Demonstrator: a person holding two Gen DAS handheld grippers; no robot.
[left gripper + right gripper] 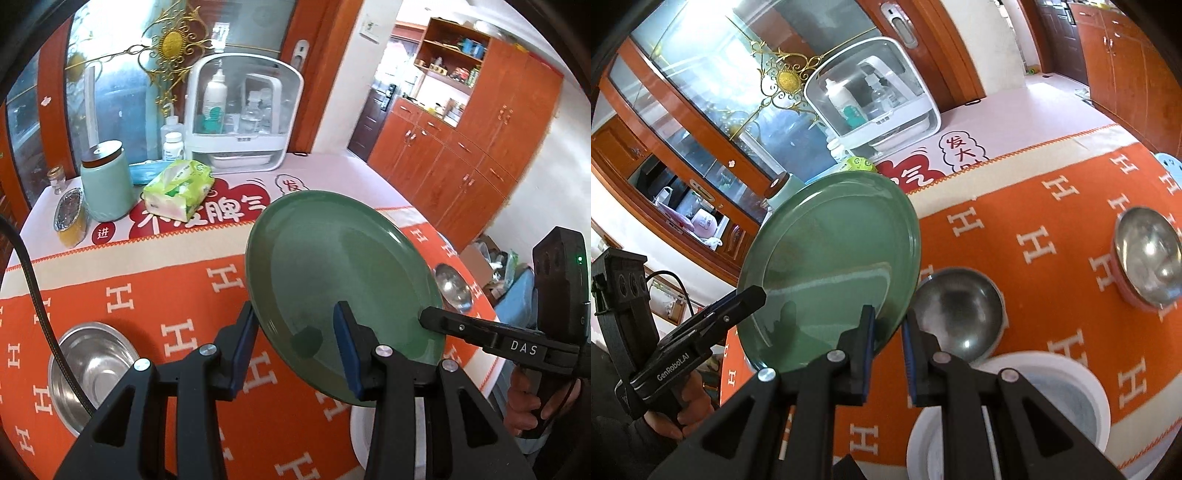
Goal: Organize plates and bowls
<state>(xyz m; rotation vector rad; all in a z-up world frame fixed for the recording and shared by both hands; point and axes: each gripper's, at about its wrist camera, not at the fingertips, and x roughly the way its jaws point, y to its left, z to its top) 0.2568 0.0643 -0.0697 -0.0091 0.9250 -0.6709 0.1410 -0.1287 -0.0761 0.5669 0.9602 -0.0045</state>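
The left hand-held gripper [301, 354] sits closest to the lens, its blue pads partly apart and clamped on the near rim of the green plate [340, 273]. The right hand-held gripper [888, 347], jaws nearly closed, pinches the same plate's opposite edge, so the plate hangs tilted above the bench [147, 280] under its orange cloth. Left of the plate in the left wrist view lies a steel bowl [92, 369]; just below the plate's near edge sits a white plate [391, 443]. Right of the plate a smaller steel bowl [452, 286] rests near the bench edge. Behind the plate lies a green tissue pack [177, 192].
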